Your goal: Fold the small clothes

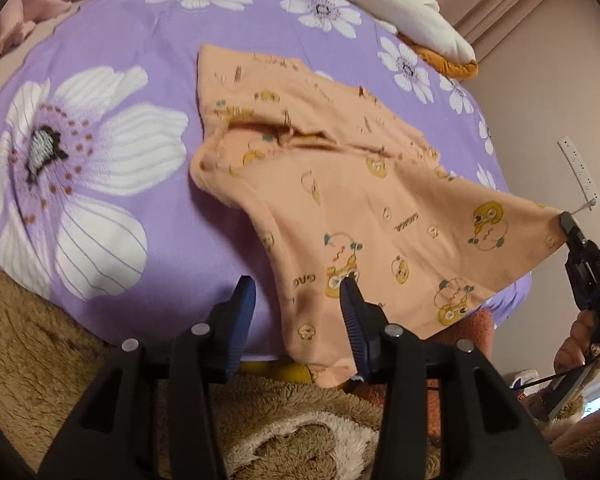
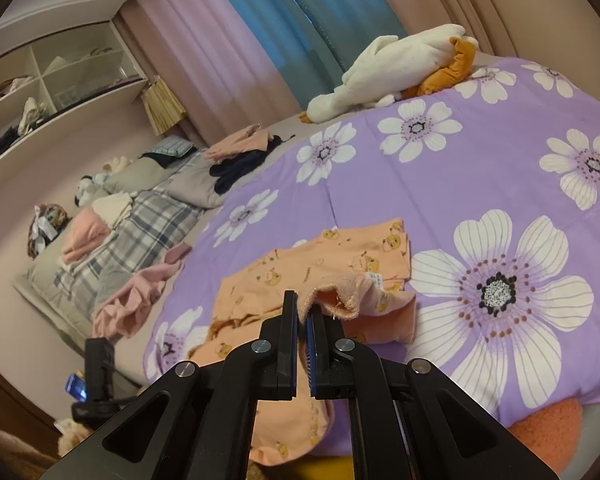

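Garment (image 1: 340, 184), peach with cartoon prints, was what both your tools worked on: your left gripper (image 1: 298, 300) stood spread, its right finger (image 1: 354, 312) lying over the near hem and the left finger over bare blanket (image 1: 112, 40), nothing pinched between them. Your right gripper (image 2: 303, 320) was pressed together on a corner of the cloth, holding it up off the bed so the fabric stretched in a raised sheet from that corner toward the neck opening. The rest lay on the purple flowered blanket, with the near hem hanging over the bed's edge above a brown plush rug (image 1: 40, 340). The risk from here was the free near edge: with only one corner pinched, the cloth could sag or slide off toward the rug, and any pull from your right could drag the flat part into wrinkles and skew the fold.
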Demonstrator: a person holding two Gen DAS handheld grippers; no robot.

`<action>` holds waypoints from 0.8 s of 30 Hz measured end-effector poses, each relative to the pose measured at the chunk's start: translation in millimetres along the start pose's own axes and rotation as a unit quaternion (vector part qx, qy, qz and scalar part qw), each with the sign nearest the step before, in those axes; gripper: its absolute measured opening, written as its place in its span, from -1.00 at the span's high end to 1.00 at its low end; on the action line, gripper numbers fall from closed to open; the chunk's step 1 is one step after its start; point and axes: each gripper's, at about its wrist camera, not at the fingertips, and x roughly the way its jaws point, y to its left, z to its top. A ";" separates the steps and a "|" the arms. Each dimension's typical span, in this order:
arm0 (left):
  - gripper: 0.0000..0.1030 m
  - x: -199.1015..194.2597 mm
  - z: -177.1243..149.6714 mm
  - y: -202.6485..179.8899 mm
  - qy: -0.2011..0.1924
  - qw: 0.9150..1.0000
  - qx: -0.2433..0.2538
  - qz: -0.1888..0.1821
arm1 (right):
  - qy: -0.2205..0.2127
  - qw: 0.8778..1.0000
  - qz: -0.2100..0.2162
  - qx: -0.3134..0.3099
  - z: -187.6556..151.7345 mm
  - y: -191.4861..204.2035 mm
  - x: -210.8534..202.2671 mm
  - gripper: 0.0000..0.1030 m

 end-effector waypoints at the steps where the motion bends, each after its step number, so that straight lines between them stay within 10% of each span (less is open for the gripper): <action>1: 0.11 1.7 -0.8 0.4 0.003 1.000 -0.002 0.000 | 0.001 1.000 0.000 0.000 -0.1 -0.7 0.8 0.89; 15: 0.12 36.3 -15.9 1.2 0.038 0.997 -0.021 -0.070 | 0.002 1.000 -0.003 0.004 -1.8 1.9 3.8 0.89; 18: 0.97 41.1 -17.4 -2.3 0.046 0.996 -0.015 -0.074 | 0.003 1.000 0.001 0.003 -3.3 2.8 6.1 0.89; 24: 0.93 13.0 -9.0 -14.8 0.004 0.994 -0.020 -0.105 | 0.004 1.000 0.003 0.005 -3.5 5.5 9.0 0.89</action>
